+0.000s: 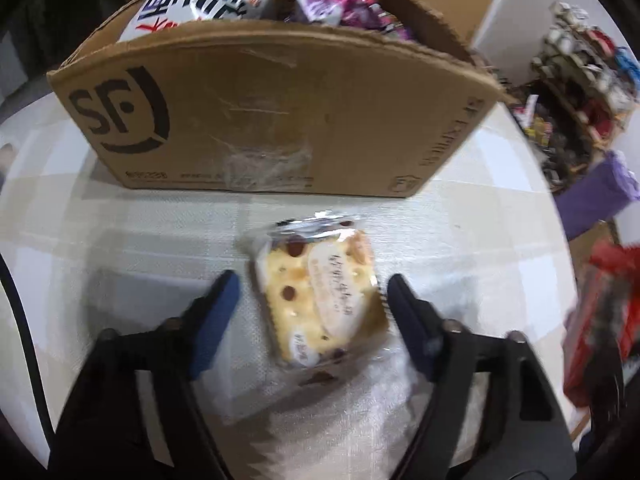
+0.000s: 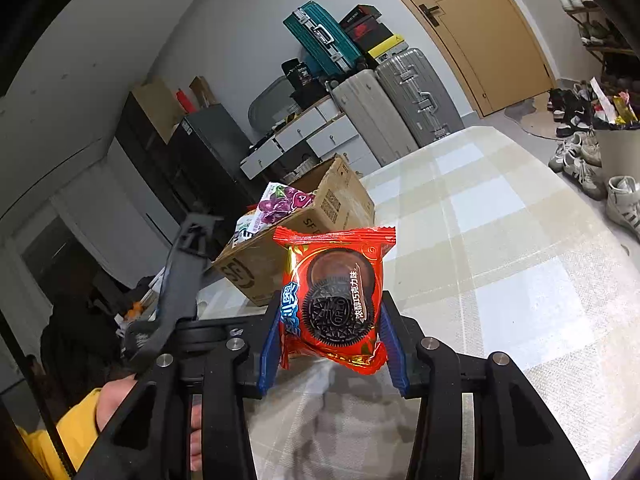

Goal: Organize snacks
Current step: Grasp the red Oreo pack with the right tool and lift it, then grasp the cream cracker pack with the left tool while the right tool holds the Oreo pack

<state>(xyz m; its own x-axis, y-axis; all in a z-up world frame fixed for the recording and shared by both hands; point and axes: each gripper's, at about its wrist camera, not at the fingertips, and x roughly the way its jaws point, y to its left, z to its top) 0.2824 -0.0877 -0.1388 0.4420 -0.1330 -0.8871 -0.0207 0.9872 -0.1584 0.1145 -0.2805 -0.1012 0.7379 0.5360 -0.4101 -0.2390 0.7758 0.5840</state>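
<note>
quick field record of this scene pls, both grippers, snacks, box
left hand-held gripper: open, straddling the cake packet, pads not touching it
cake packet: flat on the checked tablecloth, just in front of the box
right hand-held gripper: shut on the red Oreo packet, held above the table
cardboard box: open-topped, on the table, holds a purple packet and a white packet

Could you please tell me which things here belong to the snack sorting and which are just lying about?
Part of the job:
- cardboard box
- cake packet between the left hand-held gripper pads
- red cookie packet held in the right hand-held gripper

Just lying about:
- suitcases
- shoes
</note>
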